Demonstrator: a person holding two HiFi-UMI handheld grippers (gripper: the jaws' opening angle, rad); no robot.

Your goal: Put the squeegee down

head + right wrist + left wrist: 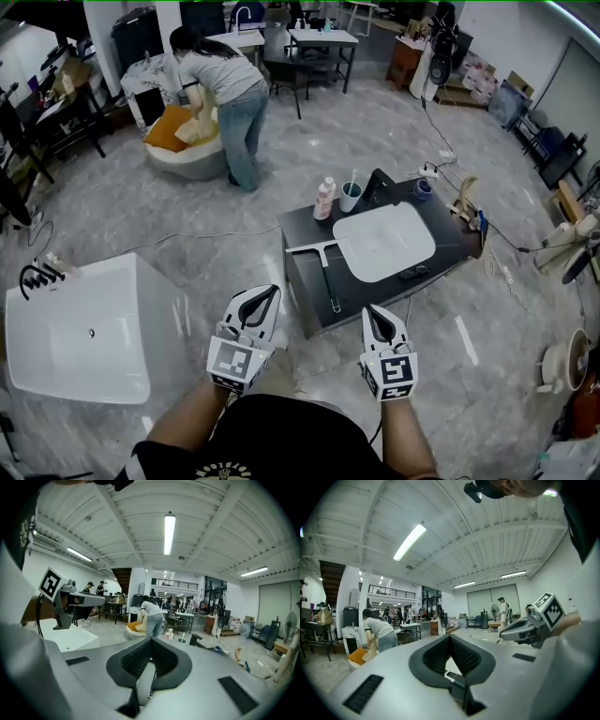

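The squeegee (323,267) lies flat on the dark low table (305,230), its white blade towards the table's left edge and its thin handle running to the near edge. Both grippers hang over the floor in front of the table, apart from the squeegee. My left gripper (273,290) is shut and holds nothing; the left gripper view shows its pads meeting at the tip (450,638). My right gripper (371,309) is shut and empty too, its jaws closed together in the right gripper view (151,641).
A white basin (384,242) fills the table's middle, with a bottle (324,199), a cup (351,197) and a black tap (380,183) behind it. A white bathtub (84,328) stands at the left. A person (230,94) bends over far back. Cables cross the floor.
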